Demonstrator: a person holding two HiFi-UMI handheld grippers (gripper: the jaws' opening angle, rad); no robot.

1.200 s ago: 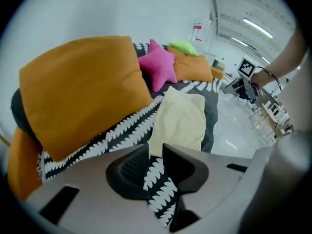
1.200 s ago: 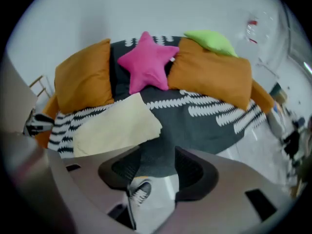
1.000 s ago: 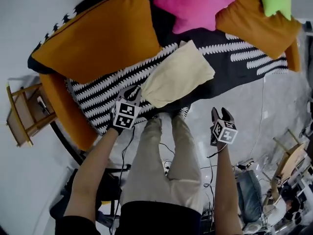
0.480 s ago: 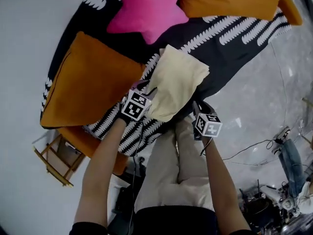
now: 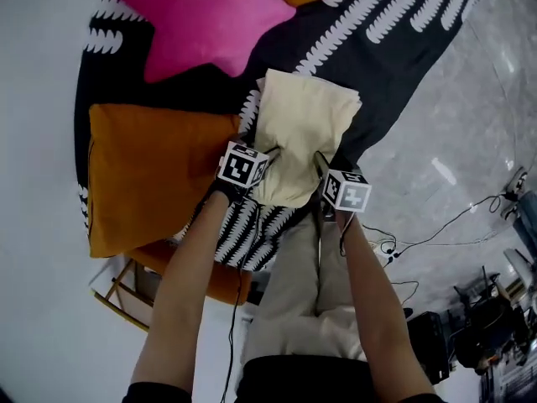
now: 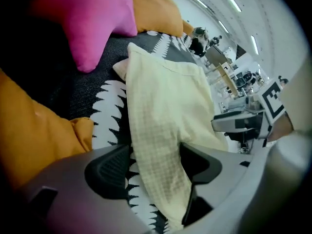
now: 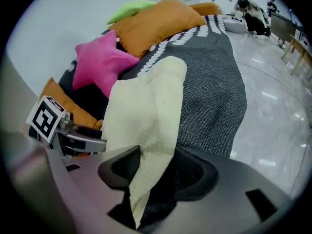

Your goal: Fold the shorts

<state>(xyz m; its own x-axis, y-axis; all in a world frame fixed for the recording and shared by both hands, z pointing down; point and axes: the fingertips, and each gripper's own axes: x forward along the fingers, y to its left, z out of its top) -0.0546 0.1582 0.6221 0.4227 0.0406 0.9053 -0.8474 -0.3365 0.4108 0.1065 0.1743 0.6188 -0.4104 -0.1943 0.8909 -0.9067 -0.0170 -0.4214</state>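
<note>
Cloth lies between the jaws of both grippers. The left gripper (image 6: 156, 164) points steeply down at the near left corner of the shorts (image 5: 304, 133). Its jaws have just been opening and now stand apart. The pale yellow fabric runs between them, close against the right-hand pad, while a strip of patterned cover shows between the fabric and the left-hand pad, so the corner is released rather than pinched. The right gripper (image 7: 158, 167) is at the near right corner, also tilted steeply down. Its jaws have likewise just been opening and stand apart. A fold of the shorts hangs down between them against the left-hand pad, with dark cover showing in the gap on the other side, so nothing is squeezed there either.

In the head view the two grippers sit side by side at the near edge of the shorts, their marker cubes facing up. The shorts lie as a folded, roughly rectangular bundle on the black-and-white patterned cover (image 5: 394, 40), the far end pointing away from the person. An orange cushion (image 5: 151, 170) lies just left of the left gripper, near the shorts. A pink star cushion (image 5: 197, 19) sits beyond it, well apart from the shorts. The right gripper view shows another orange cushion (image 7: 156, 26) and a green one (image 7: 131, 6) farther back. The person's legs (image 5: 294, 300) stand against the cover's near edge, on a glossy grey floor (image 5: 453, 141).
</note>
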